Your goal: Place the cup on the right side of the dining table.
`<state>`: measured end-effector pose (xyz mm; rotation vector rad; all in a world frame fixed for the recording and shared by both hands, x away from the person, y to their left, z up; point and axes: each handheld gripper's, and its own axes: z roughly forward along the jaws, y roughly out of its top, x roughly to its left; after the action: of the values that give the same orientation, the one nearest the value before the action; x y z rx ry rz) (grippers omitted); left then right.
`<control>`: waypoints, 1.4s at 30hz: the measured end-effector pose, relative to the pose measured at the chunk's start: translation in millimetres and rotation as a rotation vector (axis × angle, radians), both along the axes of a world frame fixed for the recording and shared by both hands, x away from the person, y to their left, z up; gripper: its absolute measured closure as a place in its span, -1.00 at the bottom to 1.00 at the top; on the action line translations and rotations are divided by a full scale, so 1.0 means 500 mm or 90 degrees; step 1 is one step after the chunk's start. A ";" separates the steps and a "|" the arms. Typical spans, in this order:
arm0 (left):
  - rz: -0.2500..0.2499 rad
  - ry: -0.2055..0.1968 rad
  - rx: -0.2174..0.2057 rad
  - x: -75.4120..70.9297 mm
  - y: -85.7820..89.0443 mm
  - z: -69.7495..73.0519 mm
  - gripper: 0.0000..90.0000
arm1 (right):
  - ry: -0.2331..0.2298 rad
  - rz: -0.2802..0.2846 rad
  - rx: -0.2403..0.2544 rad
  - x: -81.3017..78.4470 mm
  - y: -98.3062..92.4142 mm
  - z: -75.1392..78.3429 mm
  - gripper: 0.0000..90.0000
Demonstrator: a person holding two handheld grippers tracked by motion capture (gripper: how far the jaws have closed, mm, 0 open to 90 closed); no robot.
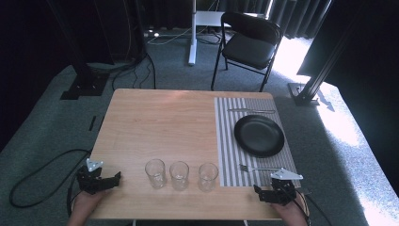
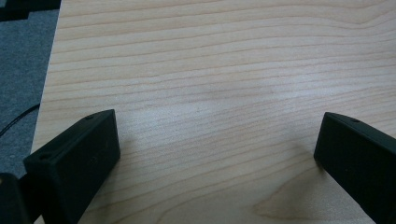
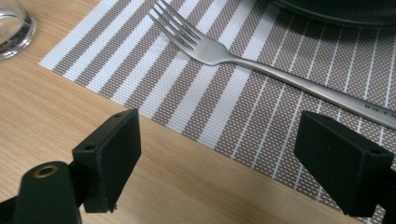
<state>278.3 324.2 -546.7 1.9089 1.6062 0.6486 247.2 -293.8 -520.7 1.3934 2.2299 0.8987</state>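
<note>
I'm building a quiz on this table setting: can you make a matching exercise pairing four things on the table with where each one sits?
Things:
1. plate
2. fork
3. knife
4. three glasses

Places:
A. on bare wood, in a row left of the mat
B. on the mat's far end, beyond the plate
C. middle of the striped mat
D. on the mat's near end, just ahead of the right gripper

Pairs: 1-C, 2-D, 3-B, 4-A

Black claws (image 1: 99, 180), grey three-cornered plates (image 1: 94, 165)
</note>
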 end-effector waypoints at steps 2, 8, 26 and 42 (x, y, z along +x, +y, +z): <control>0.000 0.000 0.000 0.000 0.000 0.000 -0.99 | 0.000 0.011 0.006 -0.001 0.003 0.006 -0.68; 0.000 0.000 0.000 0.000 0.000 0.000 -0.99 | -0.009 0.031 0.014 -0.006 0.015 0.023 -0.68; 0.000 0.000 0.000 0.000 0.000 0.000 -0.99 | -0.044 0.115 0.039 -0.018 0.063 0.080 -0.68; 0.000 0.000 0.000 0.000 0.000 0.000 -0.99 | -0.067 0.197 0.061 -0.028 0.105 0.116 -0.68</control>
<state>278.3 324.2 -546.7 1.9089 1.6060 0.6487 233.0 -241.3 -462.5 1.0264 2.3866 1.1650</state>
